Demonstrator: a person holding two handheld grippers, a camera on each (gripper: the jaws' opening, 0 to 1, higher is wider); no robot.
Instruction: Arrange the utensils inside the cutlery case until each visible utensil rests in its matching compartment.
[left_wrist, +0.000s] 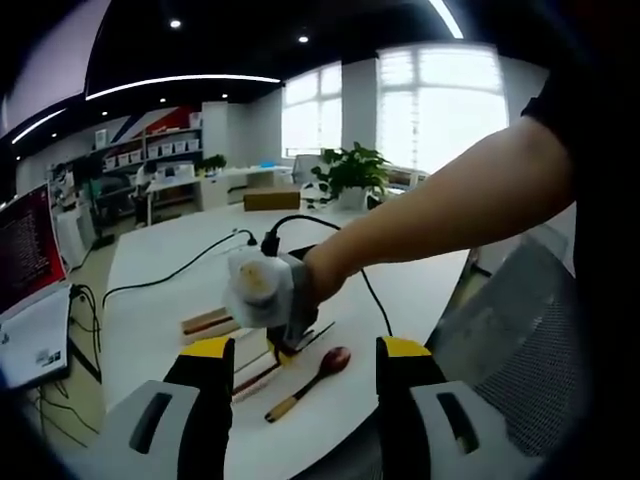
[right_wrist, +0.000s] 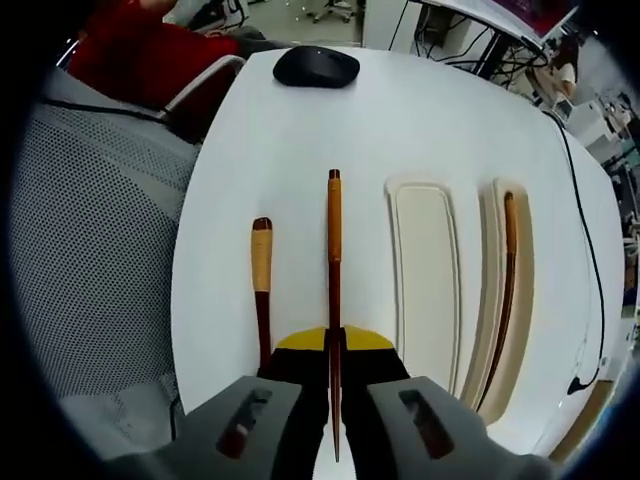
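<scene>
In the right gripper view my right gripper (right_wrist: 334, 348) is shut on a dark wooden chopstick (right_wrist: 334, 240) that runs straight ahead over the white table. A wooden spoon (right_wrist: 262, 285) lies just left of it. To the right sits the cream cutlery case (right_wrist: 425, 270); its near compartment is empty and the far one holds a second chopstick (right_wrist: 510, 260). In the left gripper view my left gripper (left_wrist: 305, 385) stands open above the table edge with nothing between its fingers. Ahead of it, a person's arm holds the right gripper (left_wrist: 268, 290) down by the spoon (left_wrist: 318, 372) and the case (left_wrist: 207, 325).
A black mouse (right_wrist: 316, 66) lies at the table's far end. A grey mesh chair (right_wrist: 90, 230) stands beside the table, with a red garment (right_wrist: 140, 50) past it. Black cables (left_wrist: 190, 265) cross the table. A laptop (left_wrist: 25, 290) sits off to the left.
</scene>
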